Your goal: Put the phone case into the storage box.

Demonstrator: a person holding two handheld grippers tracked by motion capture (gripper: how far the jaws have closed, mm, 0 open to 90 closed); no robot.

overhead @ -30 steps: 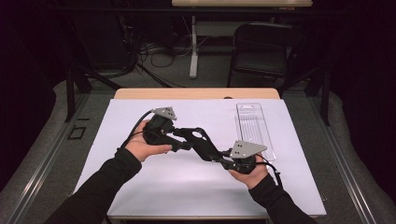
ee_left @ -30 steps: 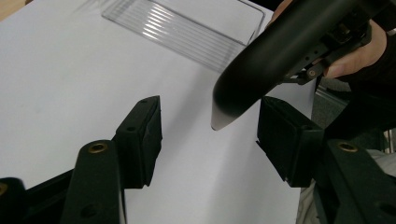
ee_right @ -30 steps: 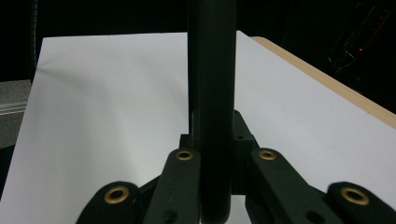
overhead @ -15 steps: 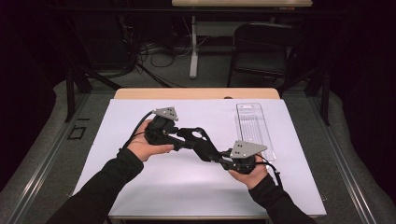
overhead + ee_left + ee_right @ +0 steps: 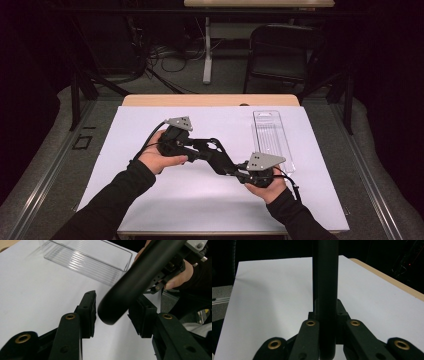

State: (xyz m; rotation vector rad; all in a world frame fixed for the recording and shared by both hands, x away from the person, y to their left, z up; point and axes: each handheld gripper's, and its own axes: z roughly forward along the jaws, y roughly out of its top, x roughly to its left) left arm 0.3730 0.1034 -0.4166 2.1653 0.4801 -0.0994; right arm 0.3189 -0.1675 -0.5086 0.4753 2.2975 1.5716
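Black rod [image 5: 140, 277]: matte, round-ended, clamped in right gripper [image 5: 325, 315]; free end between left gripper's [image 5: 116, 312] closing jaws, pads not yet touching.

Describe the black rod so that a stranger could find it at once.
On the white table, look between the two grippers at its middle. The black rod runs from the shut right gripper into the left gripper; unlike the clear tray, it is dark and round.

Left gripper [image 5: 112, 312] jaws closing in around black rod [image 5: 140, 277] end; pads not yet touching.
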